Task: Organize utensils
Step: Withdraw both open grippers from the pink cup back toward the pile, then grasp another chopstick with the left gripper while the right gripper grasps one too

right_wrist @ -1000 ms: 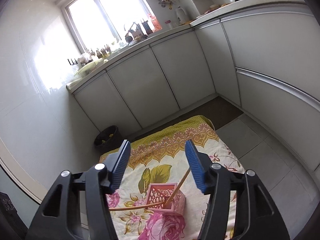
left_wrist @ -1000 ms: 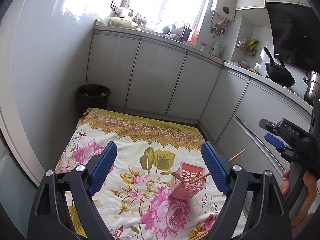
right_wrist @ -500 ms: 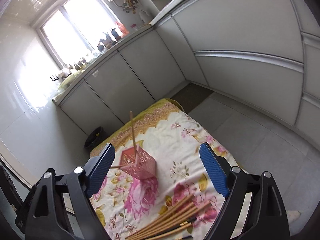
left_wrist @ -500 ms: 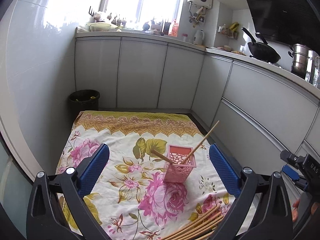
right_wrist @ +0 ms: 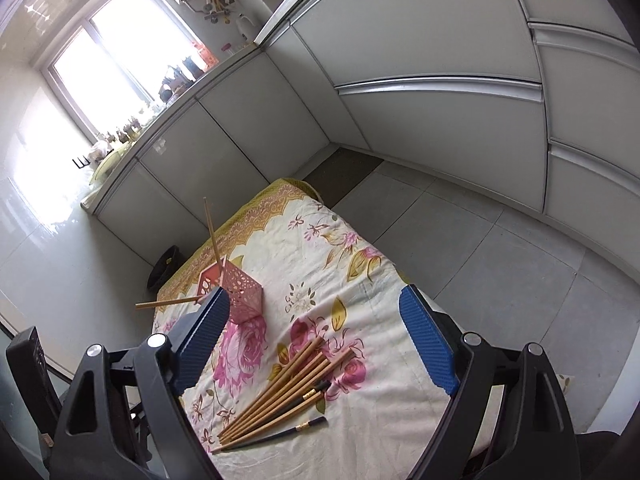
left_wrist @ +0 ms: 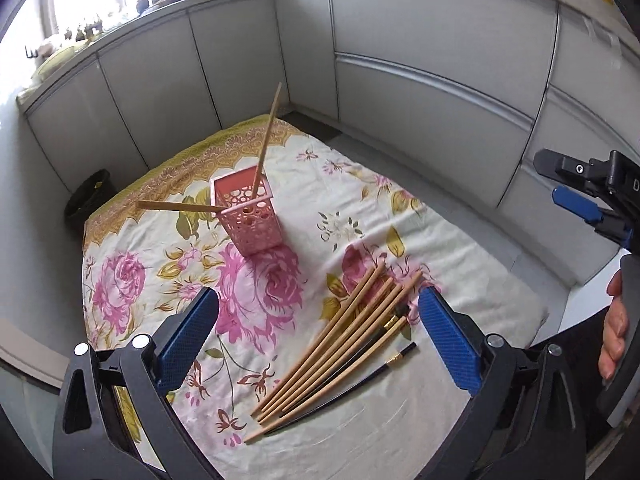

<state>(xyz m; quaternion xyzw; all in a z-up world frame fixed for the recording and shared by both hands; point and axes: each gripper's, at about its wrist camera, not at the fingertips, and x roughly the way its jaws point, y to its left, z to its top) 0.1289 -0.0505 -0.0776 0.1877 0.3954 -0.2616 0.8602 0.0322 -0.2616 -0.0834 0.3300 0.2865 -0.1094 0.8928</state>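
A pink perforated holder (left_wrist: 249,218) (right_wrist: 236,290) stands on the floral cloth (left_wrist: 132,280) with two wooden chopsticks (left_wrist: 266,136) leaning out of it. A bundle of several wooden and black chopsticks (left_wrist: 340,340) (right_wrist: 280,392) lies on the cloth near me. My left gripper (left_wrist: 320,340) is open and empty, hovering above the bundle. My right gripper (right_wrist: 316,344) is open and empty above the same bundle; it also shows at the right edge of the left wrist view (left_wrist: 588,196).
White kitchen cabinets (left_wrist: 400,80) wrap around the far and right sides. A black waste bin (left_wrist: 86,200) (right_wrist: 166,266) stands by the cloth's far left corner. Grey tiled floor (right_wrist: 480,248) lies to the right of the cloth.
Both grippers have pulled back from the holder and tilted down; the chopstick bundle now lies between their fingers. Both stay open and empty.
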